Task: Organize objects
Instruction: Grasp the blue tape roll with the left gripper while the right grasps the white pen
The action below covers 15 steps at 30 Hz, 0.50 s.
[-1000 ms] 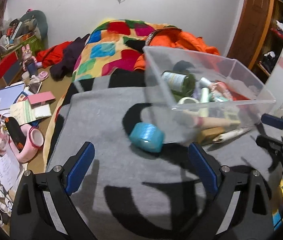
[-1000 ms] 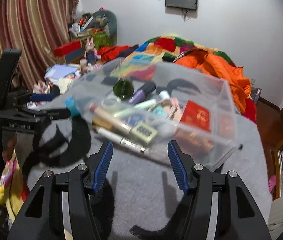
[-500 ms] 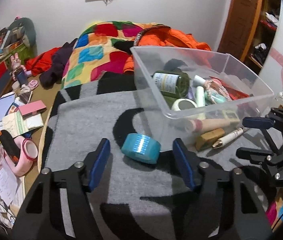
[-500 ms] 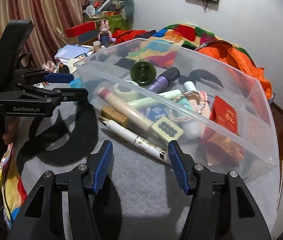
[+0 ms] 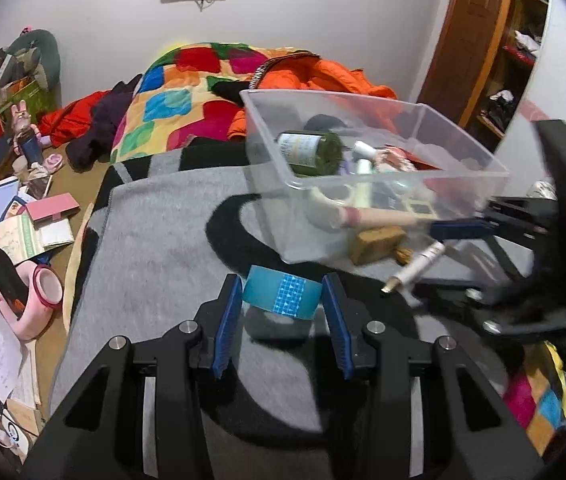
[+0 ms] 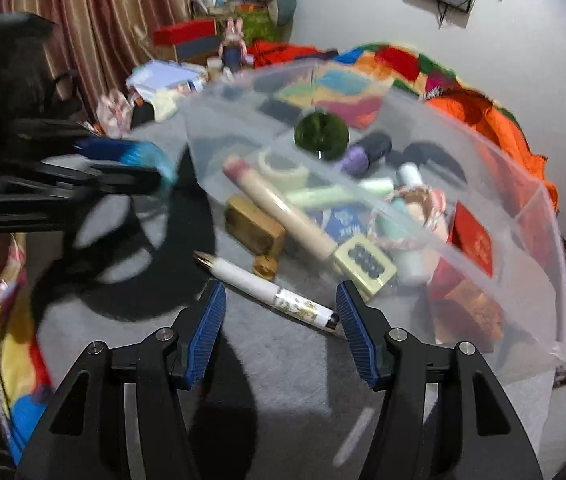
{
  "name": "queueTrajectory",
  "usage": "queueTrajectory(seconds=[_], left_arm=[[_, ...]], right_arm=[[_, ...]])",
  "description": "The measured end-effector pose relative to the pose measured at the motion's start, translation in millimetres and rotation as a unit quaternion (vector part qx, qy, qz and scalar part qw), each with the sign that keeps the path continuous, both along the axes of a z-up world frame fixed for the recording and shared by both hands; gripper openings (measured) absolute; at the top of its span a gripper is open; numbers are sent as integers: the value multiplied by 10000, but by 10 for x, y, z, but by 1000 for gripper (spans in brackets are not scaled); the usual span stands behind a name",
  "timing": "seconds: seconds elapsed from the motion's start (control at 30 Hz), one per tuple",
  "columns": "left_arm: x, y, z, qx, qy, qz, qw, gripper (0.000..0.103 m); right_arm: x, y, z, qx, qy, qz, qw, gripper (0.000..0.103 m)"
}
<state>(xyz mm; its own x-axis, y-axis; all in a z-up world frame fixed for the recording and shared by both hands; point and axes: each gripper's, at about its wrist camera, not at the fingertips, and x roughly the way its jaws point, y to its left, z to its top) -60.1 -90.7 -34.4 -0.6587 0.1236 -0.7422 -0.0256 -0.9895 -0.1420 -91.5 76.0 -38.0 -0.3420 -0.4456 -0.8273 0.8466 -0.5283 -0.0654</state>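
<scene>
My left gripper (image 5: pixel 282 300) is shut on a blue tape roll (image 5: pixel 281 295) and holds it just above the grey blanket (image 5: pixel 155 240). The roll also shows in the right wrist view (image 6: pixel 151 160), blurred. A clear plastic bin (image 5: pixel 363 136) holding a green bottle (image 5: pixel 311 148), tubes and small boxes stands close behind the roll. My right gripper (image 6: pixel 281 316) is open, with a white pen (image 6: pixel 267 290) lying on the blanket between its fingertips. A brown block (image 6: pixel 253 226) and a small brown piece (image 6: pixel 265 266) lie beside the pen, next to the bin (image 6: pixel 483 184).
A patchwork quilt (image 5: pixel 187 92) and orange jacket (image 5: pixel 323 76) lie behind the bin. Papers, a pink case (image 5: pixel 53 208) and a pink slipper (image 5: pixel 39 300) clutter the floor to the left. A wooden door (image 5: pixel 479 24) is at the right.
My left gripper has moved forward and closed on the blue tape roll, lifting it slightly. My right gripper has advanced to straddle the white pen beside the bin.
</scene>
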Motion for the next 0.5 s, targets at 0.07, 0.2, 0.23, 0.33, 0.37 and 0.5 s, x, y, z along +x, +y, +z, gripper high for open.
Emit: queueTrajectory(seconds=[0.07,0.2,0.23,0.33,0.37,0.5], left_arm=[[58,53,21,-14,-23,-99,9999,41],[111,135,-6,-60,-102,-224,9997,41],[112,150,-28,-61,-139,-240,9996,41],[111,176,-65,-20,-207,-272,9994,41],[114,177,-70,-15,-201,-274,9994,41],[89,195,-70,13,-182,-294,9994,49]], right_arm=[[-20,3,-18,-32,-67,161,9998,55],[-99,16,-8,1,-385,304,9988,53],[-121,23,-2,48,-456,311,9985,49],[-151,79,31,37,-847,345,9958,25],[-157,102,51,13,-957,355,9948,20],[-89,179,101,-11,-932,371,9950,18]])
